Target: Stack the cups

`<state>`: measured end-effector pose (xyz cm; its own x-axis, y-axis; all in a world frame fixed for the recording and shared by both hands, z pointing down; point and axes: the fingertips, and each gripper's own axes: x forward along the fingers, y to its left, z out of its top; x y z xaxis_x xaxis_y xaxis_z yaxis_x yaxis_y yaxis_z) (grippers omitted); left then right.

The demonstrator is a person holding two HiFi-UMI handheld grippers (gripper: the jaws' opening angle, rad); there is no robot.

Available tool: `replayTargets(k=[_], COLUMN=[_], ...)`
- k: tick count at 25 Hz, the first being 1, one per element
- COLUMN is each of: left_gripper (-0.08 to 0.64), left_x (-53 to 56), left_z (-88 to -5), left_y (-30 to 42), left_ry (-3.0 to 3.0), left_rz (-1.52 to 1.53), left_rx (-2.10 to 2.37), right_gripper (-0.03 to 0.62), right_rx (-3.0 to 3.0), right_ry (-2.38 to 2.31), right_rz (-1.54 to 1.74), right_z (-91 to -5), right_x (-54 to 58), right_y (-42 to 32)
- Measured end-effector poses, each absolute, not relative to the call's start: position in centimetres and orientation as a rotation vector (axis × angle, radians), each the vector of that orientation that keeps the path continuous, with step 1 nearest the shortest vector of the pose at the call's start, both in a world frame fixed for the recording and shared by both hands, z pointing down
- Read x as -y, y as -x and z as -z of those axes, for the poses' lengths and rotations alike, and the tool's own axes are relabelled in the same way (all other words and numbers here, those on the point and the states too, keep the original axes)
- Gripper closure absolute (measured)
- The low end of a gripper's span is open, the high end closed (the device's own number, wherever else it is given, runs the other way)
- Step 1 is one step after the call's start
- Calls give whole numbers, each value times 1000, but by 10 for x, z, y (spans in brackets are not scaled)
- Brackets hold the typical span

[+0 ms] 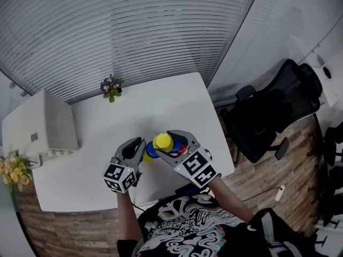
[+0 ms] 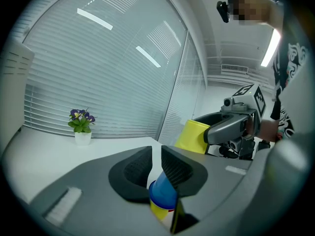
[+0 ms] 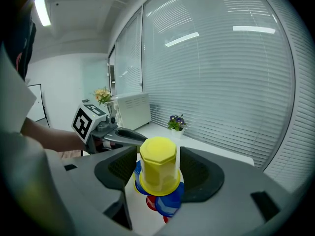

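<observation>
Left gripper (image 1: 140,143), right gripper (image 1: 167,142): two. Stacked cups (image 3: 158,170): count unclear. Purple flowers (image 1: 111,87), yellow flowers (image 1: 12,170): two bunches. Office chair (image 1: 274,111): one.

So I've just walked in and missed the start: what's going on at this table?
A person holding a gripper in each hand is stacking plastic cups over a white table. The left gripper is pinched on a blue plastic cup low in the stack. The right gripper has its jaws open around an upturned yellow plastic cup that tops the blue and red ones.
</observation>
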<state>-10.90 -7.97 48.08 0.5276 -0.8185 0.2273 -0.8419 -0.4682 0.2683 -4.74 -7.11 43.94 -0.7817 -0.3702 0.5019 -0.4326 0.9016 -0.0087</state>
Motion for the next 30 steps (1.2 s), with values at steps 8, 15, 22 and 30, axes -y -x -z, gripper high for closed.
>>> replayTargets(k=[8, 15, 22, 30], left_gripper=[466, 465, 494, 558], left_x=[75, 60, 32, -20], left_z=[-468, -443, -430, -430], left_y=[120, 133, 121, 103], left_ry=[-2408, -2365, -2369, -2206], left_rz=[1, 202, 201, 122], left_rx=[1441, 1512, 1592, 1823], right_gripper=[307, 384, 591, 592], right_rx=[2600, 2670, 2730, 2741], right_ry=[-719, -1027, -1161, -1111], right_rz=[-233, -303, -368, -368], right_z=[-427, -403, -400, -411], right_x=[74, 77, 58, 8], right_y=[33, -14, -50, -85])
